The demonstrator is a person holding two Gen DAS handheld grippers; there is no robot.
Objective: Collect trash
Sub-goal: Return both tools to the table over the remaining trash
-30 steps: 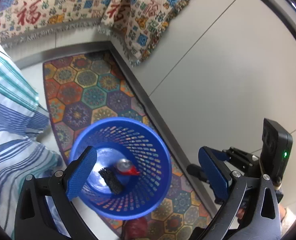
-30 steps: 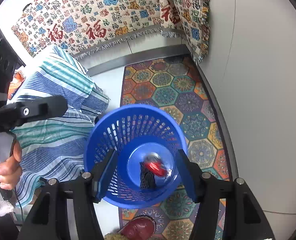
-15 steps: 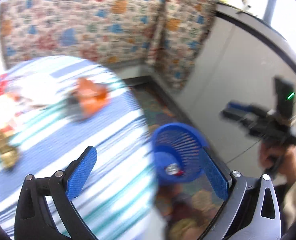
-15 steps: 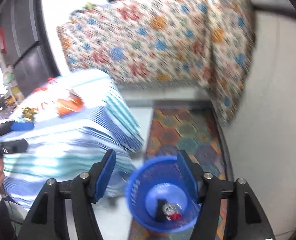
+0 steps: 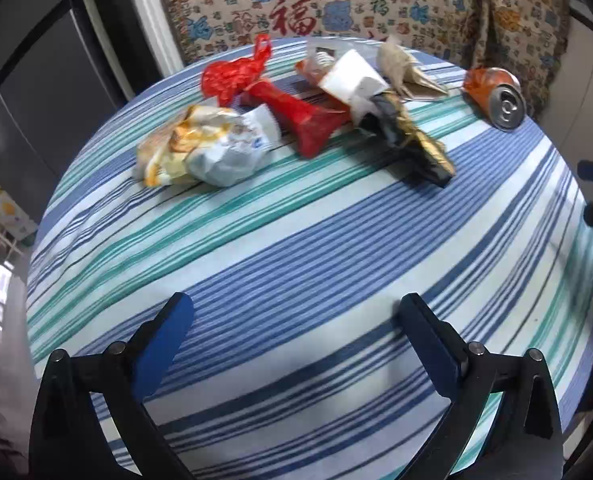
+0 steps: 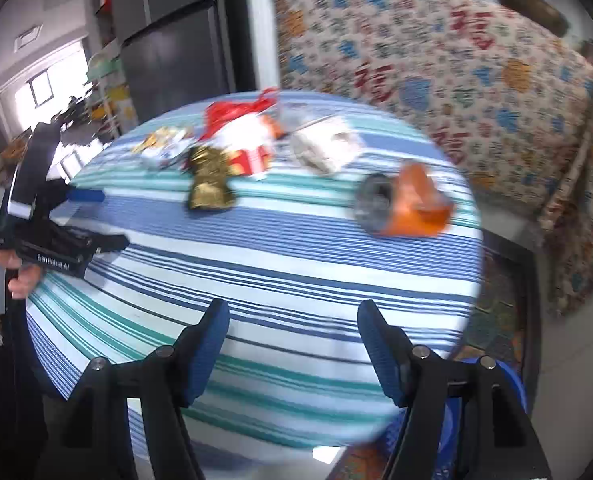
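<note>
Trash lies on the far half of a round striped table (image 5: 336,240): a crumpled snack wrapper (image 5: 208,148), a red plastic bag (image 5: 232,76), red paper (image 5: 300,116), white paper (image 5: 352,76), a gold-black wrapper (image 5: 412,140) and a crushed orange can (image 5: 496,96). My left gripper (image 5: 296,320) hangs open over the bare near part of the cloth. The right gripper (image 6: 292,320) is open too, nothing between its fingers, with the orange can (image 6: 408,204) ahead to its right and the gold wrapper (image 6: 208,184) ahead to its left. A hand holds the left gripper (image 6: 104,220) at that view's left.
The blue mesh basket (image 6: 516,380) stands on the floor below the table's right edge, mostly hidden behind my right finger. A patterned cloth (image 6: 436,80) drapes furniture behind the table. A patterned rug (image 6: 500,312) lies on the floor; dark cabinets (image 6: 168,52) stand at the back left.
Both grippers have swung up and away from the blue basket with the can inside. They now look across the table top and its trash. The right jaws stand slightly wider.
</note>
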